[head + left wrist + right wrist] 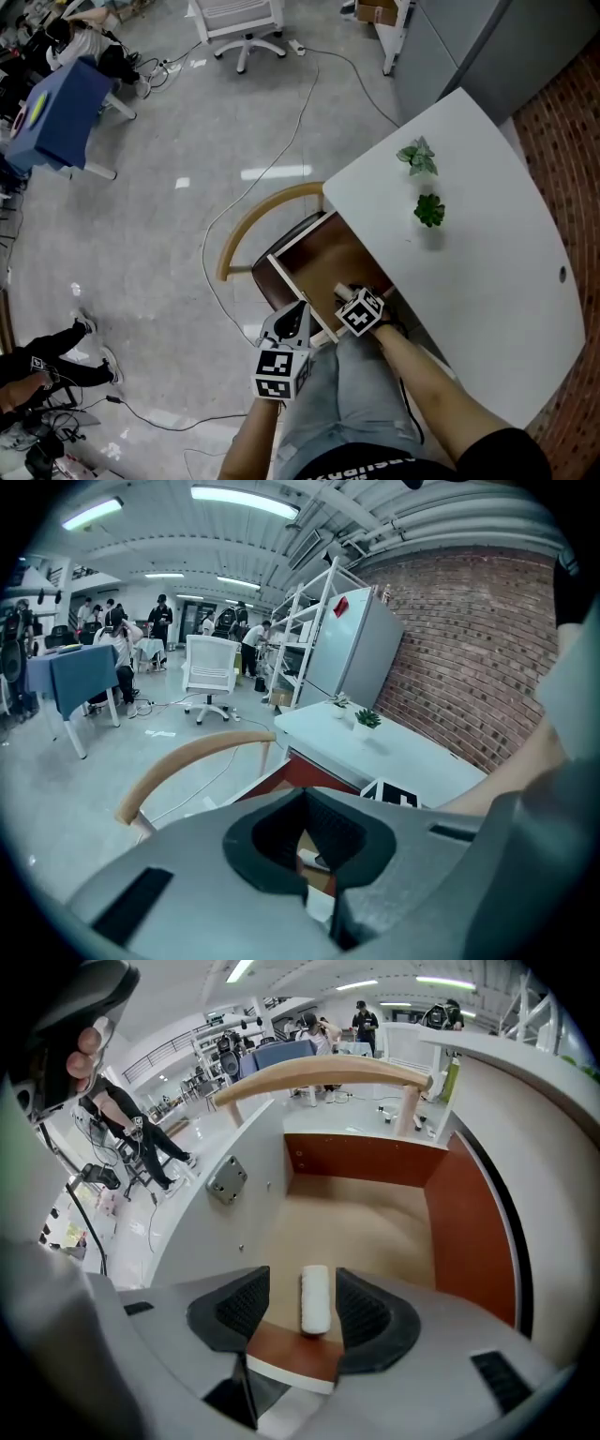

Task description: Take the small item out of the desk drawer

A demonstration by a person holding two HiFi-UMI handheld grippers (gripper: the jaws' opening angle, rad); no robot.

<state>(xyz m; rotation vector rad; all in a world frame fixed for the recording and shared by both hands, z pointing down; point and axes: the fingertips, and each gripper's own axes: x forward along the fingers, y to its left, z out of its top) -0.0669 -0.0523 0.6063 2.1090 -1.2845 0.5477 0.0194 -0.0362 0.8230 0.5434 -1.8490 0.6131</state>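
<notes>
Small item (315, 1299) in drawer (361, 1227) below desk (469, 253)

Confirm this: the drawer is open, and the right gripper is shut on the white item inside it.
Not quite. The right gripper is open: its jaws stand apart on either side of the white item, which lies loose on the floor of the drawer. The right gripper view shows this. The drawer is indeed open.

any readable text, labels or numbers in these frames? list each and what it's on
No text can be read.
Shirt print: upside down, cut off at the frame edge, illegible.
Marker cubes: square patterns only, no characters.
Red sticker on the grey cabinet: too small to read.
</notes>
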